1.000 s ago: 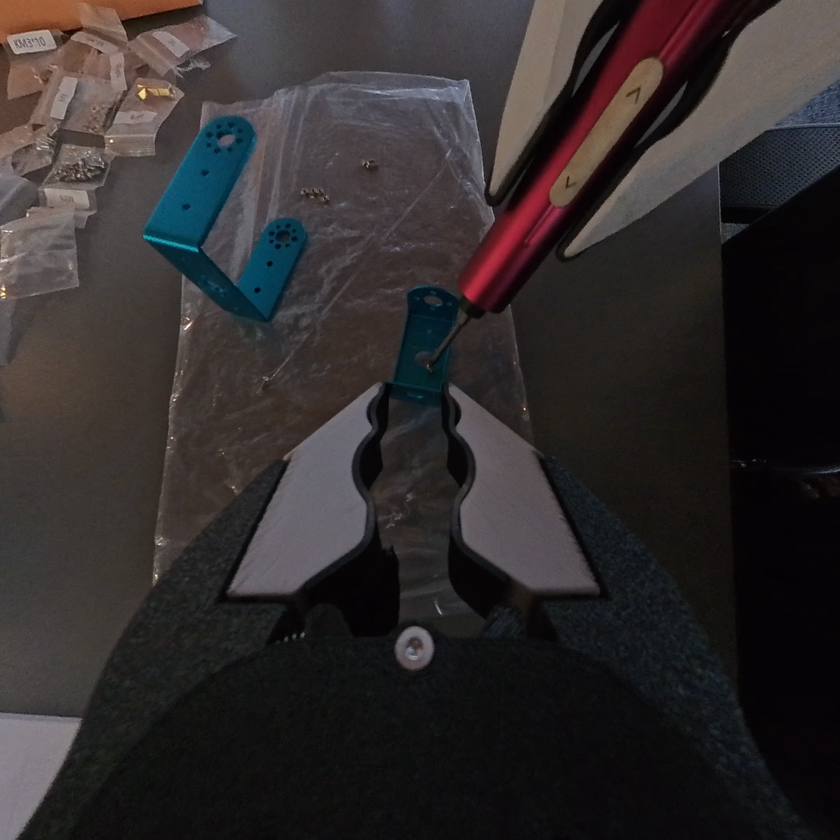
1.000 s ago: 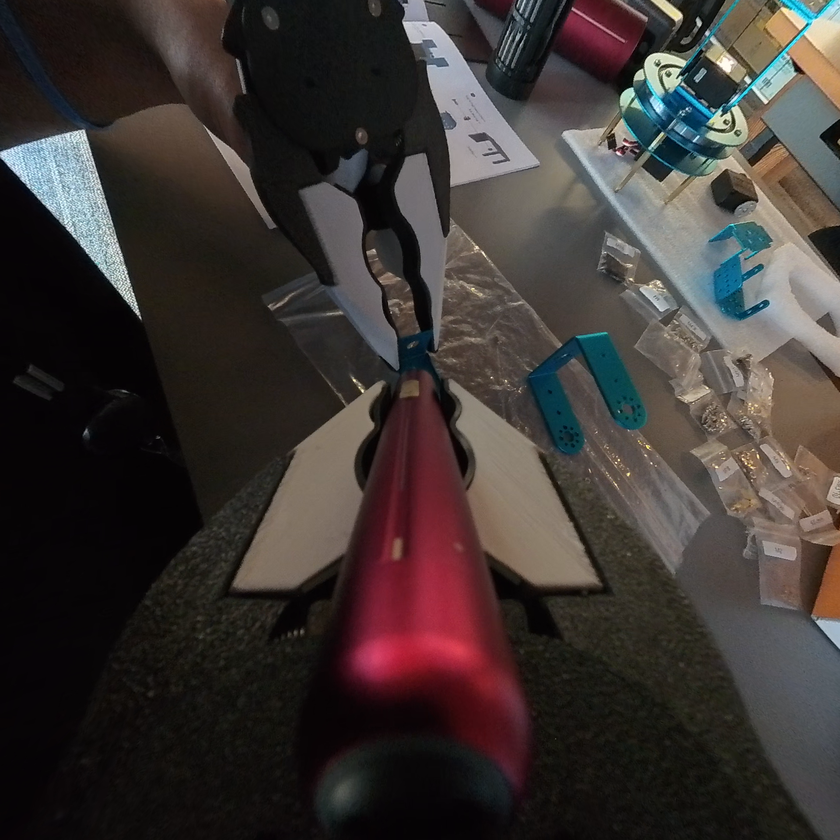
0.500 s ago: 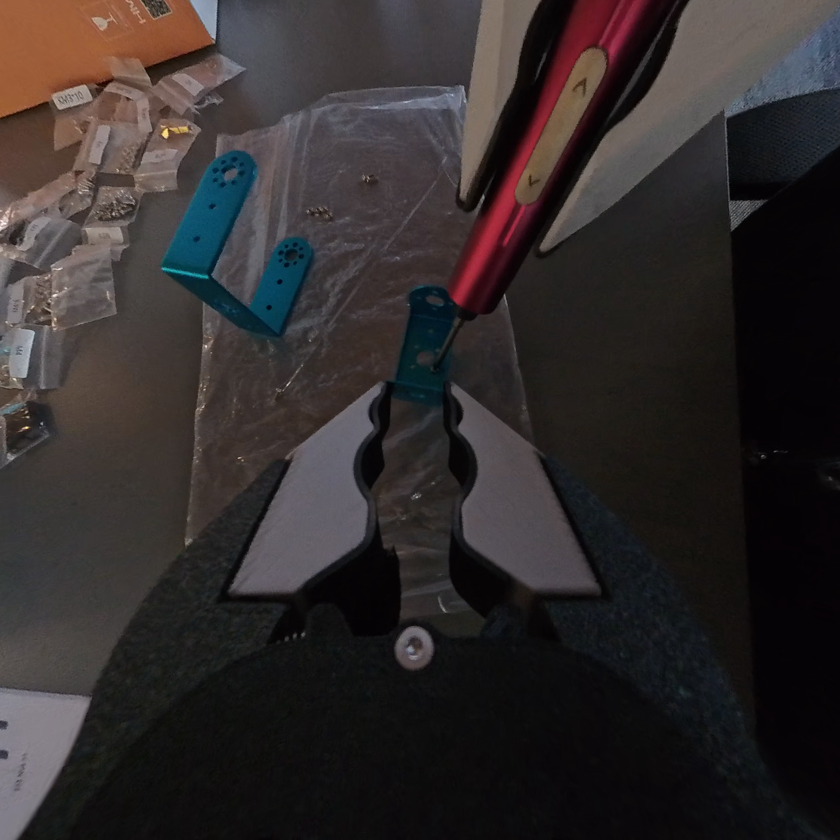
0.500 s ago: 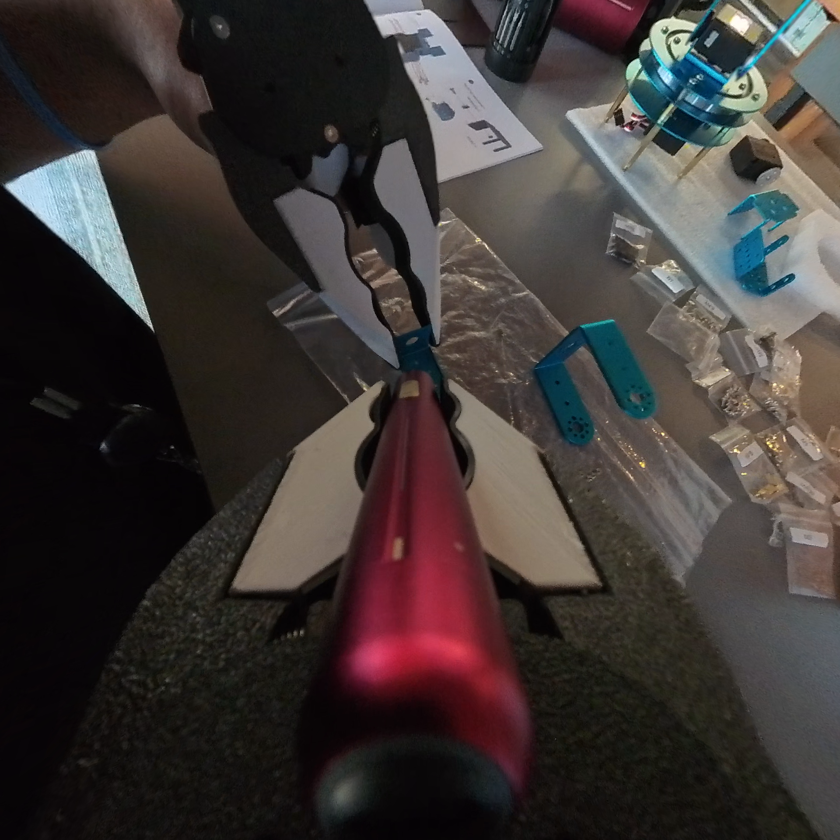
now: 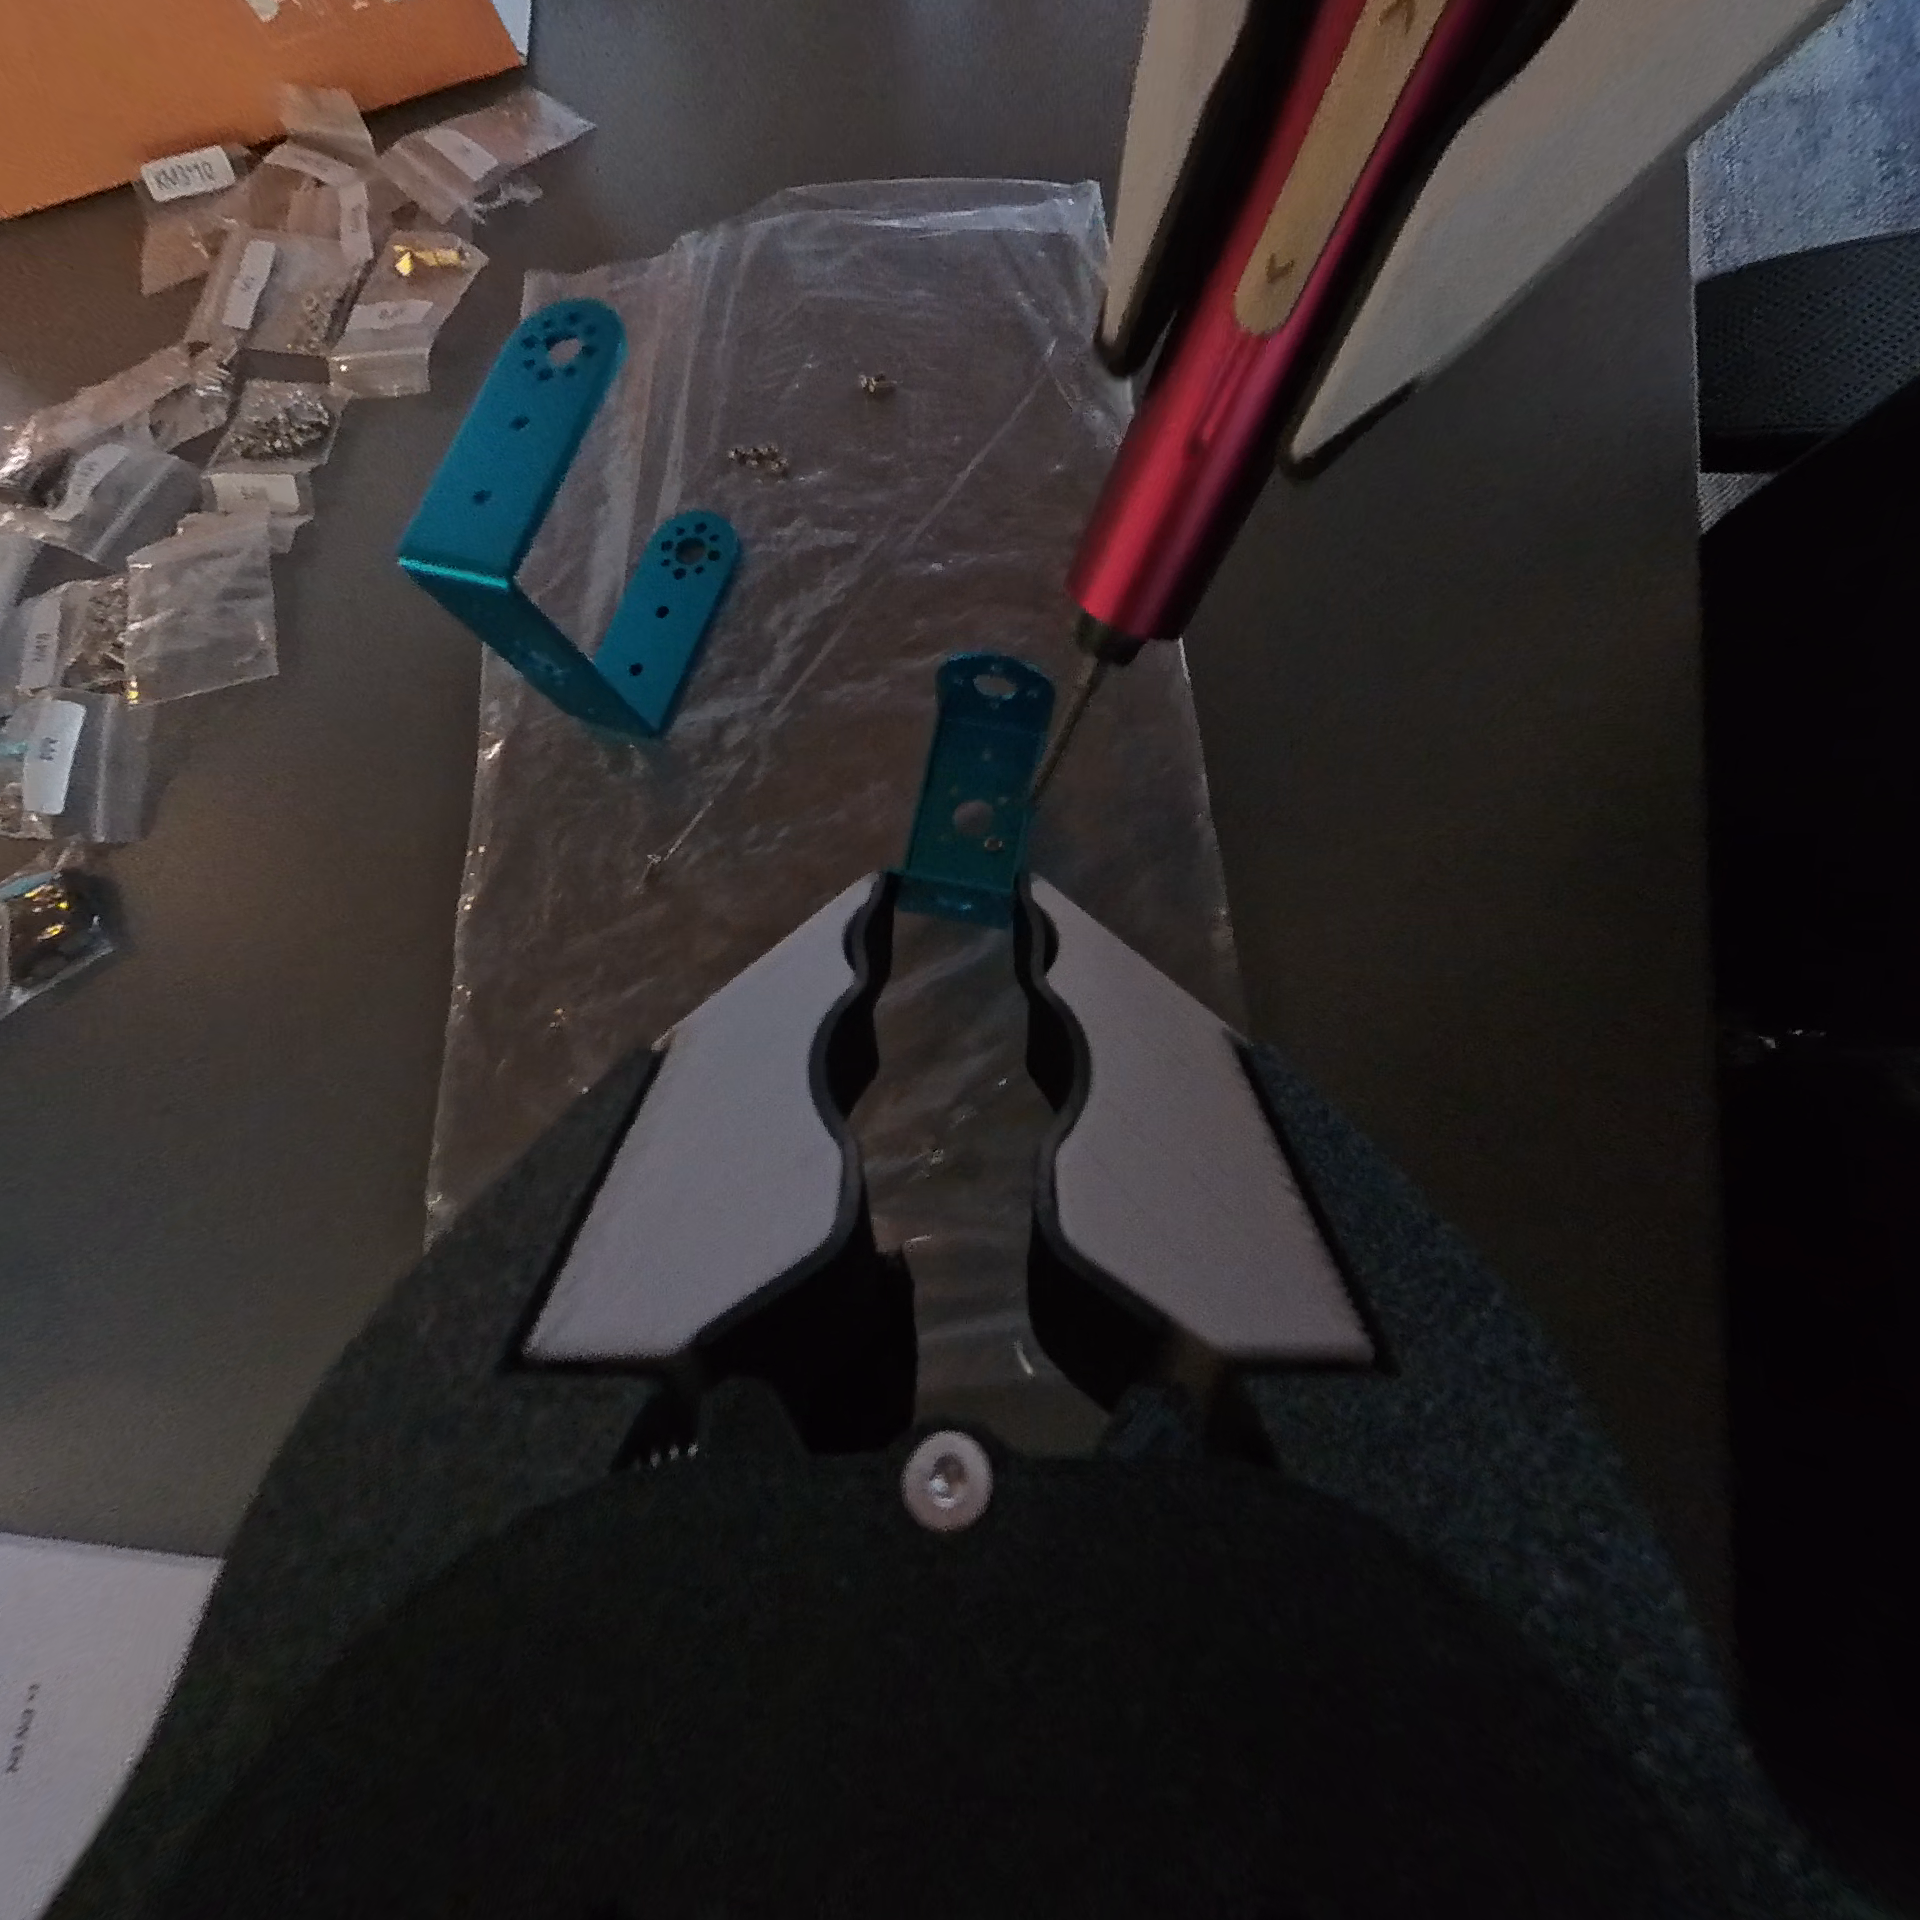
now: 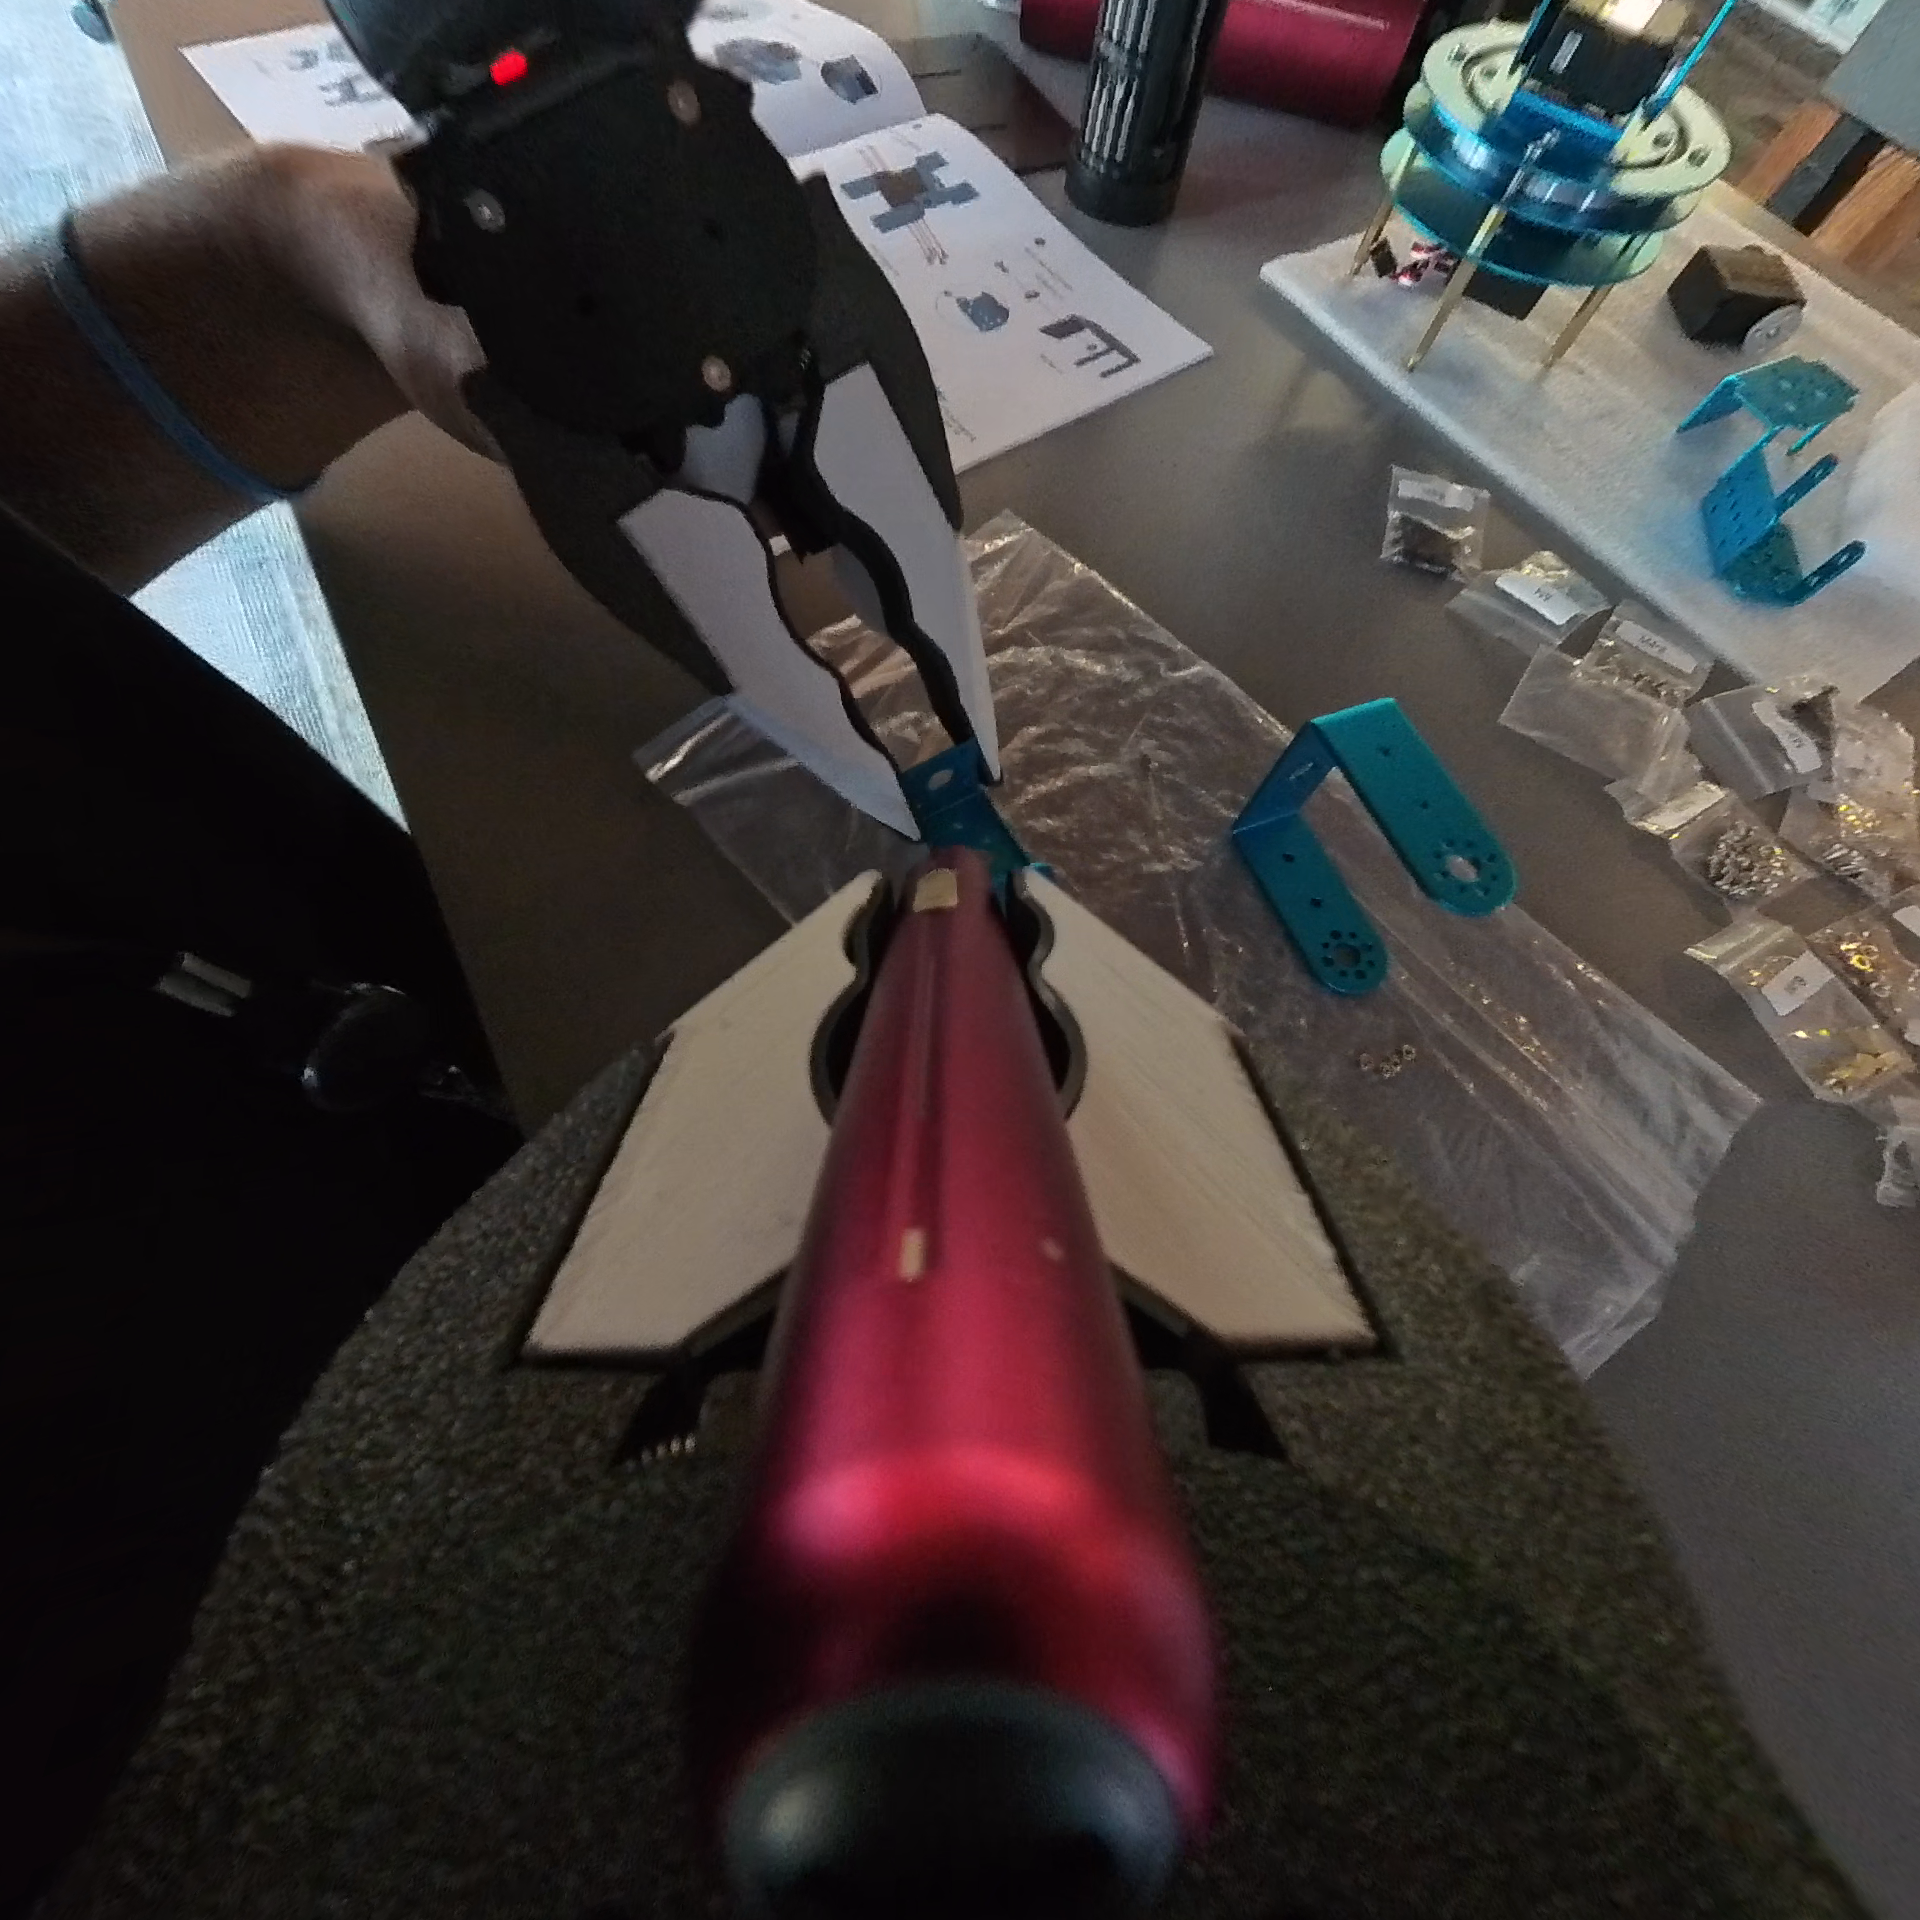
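My left gripper [image 5: 956, 896] is shut on a small blue metal bracket [image 5: 977, 790] and holds it above a clear plastic bag [image 5: 831, 582]. My right gripper [image 6: 954, 896] is shut on a red electric screwdriver [image 6: 956, 1247]. In the left wrist view the screwdriver [image 5: 1195, 457] comes in from the upper right and its thin bit [image 5: 1062, 743] lies just off the bracket's right edge. In the right wrist view the bracket [image 6: 961, 805] shows just past the screwdriver's end, held by the left gripper [image 6: 951, 795]. The bit's tip is hidden there.
A larger blue U-shaped bracket [image 5: 582, 540] lies on the bag's left part, with loose small screws [image 5: 758, 457] nearby. Small bags of hardware [image 5: 208, 416] and an orange box [image 5: 208, 83] lie left. An open instruction sheet [image 6: 987, 270], a round blue assembly [image 6: 1548, 145] and another blue bracket [image 6: 1766, 488] lie behind. My right fingertips sit around 8 cm from my left ones. The round blue assembly [image 6: 1548, 145] is about 35 cm from my left fingertips.
The screwdriver bit has come off the bracket's face and now lies at its right edge. Both grippers have drawn back a little, so more of the table shows.
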A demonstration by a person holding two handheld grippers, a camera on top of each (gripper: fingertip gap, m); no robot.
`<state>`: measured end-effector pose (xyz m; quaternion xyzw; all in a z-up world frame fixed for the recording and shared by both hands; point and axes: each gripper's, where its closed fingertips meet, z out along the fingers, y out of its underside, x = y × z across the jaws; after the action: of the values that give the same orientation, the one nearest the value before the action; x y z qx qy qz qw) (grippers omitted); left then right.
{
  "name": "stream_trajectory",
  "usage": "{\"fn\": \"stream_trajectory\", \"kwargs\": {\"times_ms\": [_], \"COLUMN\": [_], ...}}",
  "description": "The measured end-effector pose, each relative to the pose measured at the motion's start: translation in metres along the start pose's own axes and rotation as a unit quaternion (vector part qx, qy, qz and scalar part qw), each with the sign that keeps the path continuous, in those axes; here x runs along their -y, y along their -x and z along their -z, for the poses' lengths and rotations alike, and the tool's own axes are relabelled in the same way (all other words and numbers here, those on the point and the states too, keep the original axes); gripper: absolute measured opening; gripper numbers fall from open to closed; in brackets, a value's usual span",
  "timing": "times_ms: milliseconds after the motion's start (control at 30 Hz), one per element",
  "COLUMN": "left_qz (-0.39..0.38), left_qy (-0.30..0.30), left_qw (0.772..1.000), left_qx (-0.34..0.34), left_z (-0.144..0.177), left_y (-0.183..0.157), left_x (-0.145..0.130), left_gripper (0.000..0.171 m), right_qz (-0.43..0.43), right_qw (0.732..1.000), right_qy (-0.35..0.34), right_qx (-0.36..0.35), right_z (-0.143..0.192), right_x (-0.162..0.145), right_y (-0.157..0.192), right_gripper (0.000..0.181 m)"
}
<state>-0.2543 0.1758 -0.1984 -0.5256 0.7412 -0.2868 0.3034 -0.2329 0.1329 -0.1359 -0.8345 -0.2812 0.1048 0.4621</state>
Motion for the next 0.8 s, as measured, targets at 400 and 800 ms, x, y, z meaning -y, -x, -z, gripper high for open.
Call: {"fn": "stream_trajectory", "kwargs": {"times_ms": [400, 800], "left_qz": [0.046, 0.037], "left_qy": [-0.008, 0.02], "left_qw": [0.999, 0.999], "left_qx": [0.009, 0.016], "left_z": [0.02, 0.012], "left_y": [0.034, 0.029], "left_x": [0.003, 0.007], "left_gripper": [0.022, 0.022], "right_qz": [0.004, 0.086], "right_qw": [0.992, 0.991], "right_qy": [0.002, -0.008], "right_qx": [-0.125, -0.099], "right_z": [0.089, 0.1], "right_x": [-0.056, -0.121], "right_y": [-0.12, -0.192], "right_gripper": [0.023, 0.023]}}
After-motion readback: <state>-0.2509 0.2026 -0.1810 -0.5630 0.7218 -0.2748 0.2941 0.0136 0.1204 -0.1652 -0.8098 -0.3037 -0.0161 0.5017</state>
